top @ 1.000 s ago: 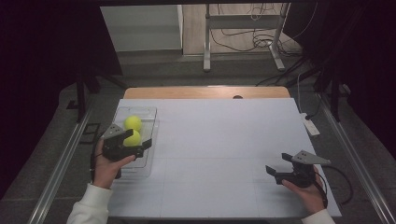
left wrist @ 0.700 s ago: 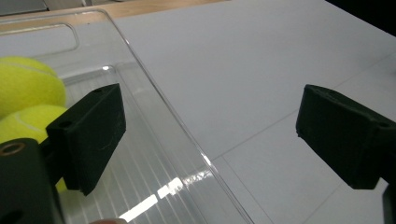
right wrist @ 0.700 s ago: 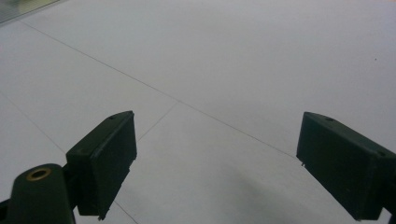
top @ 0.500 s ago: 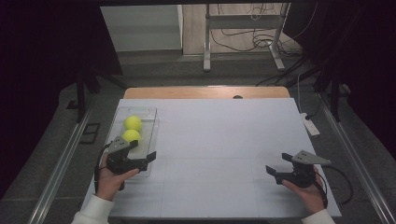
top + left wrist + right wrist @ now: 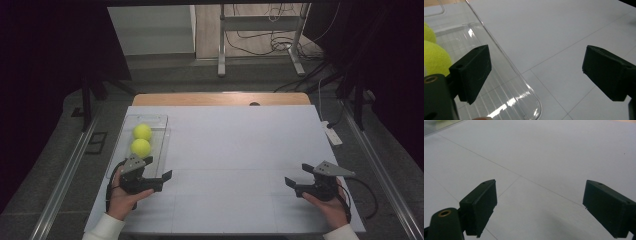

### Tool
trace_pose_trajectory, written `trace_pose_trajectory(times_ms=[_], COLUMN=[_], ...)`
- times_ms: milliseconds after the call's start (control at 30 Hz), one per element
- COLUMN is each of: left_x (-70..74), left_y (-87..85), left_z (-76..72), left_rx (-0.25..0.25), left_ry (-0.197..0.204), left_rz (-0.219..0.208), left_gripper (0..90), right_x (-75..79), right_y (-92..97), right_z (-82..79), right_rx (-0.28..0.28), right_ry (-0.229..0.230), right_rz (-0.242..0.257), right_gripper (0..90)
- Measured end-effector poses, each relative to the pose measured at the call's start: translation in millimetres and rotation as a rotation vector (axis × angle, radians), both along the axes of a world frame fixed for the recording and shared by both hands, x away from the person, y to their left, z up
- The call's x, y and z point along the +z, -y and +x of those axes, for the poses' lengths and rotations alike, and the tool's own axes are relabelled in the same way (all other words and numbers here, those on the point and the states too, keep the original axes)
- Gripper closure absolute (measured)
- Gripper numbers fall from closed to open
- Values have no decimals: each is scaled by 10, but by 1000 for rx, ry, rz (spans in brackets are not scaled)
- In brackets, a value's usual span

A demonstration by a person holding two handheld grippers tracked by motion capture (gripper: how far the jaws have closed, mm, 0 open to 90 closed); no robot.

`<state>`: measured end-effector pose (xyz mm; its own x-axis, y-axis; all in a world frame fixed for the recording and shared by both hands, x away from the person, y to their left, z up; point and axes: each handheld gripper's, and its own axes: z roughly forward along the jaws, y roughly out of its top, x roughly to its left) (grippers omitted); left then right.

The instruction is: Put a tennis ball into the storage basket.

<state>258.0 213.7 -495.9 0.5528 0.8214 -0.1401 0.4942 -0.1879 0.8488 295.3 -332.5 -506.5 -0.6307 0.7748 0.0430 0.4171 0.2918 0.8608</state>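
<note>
Two yellow-green tennis balls lie in a clear plastic tray point(image 5: 113, 159) at the table's left, the far ball point(image 5: 142, 131) just behind the near ball point(image 5: 140, 147). My left gripper point(image 5: 159, 169) stands open just in front of the near ball, over the tray's near end, with nothing between its jaws. In the left gripper view the gripper point(image 5: 536, 67) straddles the tray's rim point(image 5: 506, 60), with the near ball point(image 5: 434, 57) and far ball point(image 5: 427, 32) at the left edge. My right gripper point(image 5: 297, 175) is open and empty over bare table at the right point(image 5: 541, 205).
A white sheet point(image 5: 235, 150) with faint seams covers the table; a wooden strip point(image 5: 200, 99) shows at its far edge. A white power strip point(image 5: 332, 134) lies off the right edge. Metal rails and stand legs point(image 5: 220, 45) sit beyond the table.
My left gripper has drawn back from around the near ball toward the person, and the ball stays in the tray. The right gripper has not moved.
</note>
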Motion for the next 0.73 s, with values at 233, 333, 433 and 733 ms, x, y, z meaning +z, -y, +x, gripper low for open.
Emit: trace_pose_trajectory(times_ms=[233,333,433,733], left_x=[-13,-17,-18,-22], left_y=[1,2,6,0], left_z=[8,10,10,21], left_rx=[1,3,1,3], left_ry=[-2,-3,-1,-1], left_rz=[-7,-8,-4,-7], left_gripper=[98,99,99,99], right_x=[14,14,15,6], right_y=[-2,-3,-2,-8], right_z=[-9,-10,-10,-5], right_rx=[4,6,8,11], right_ry=[8,8,9,7], right_rz=[3,4,4,2], right_gripper=[127,127,127,126])
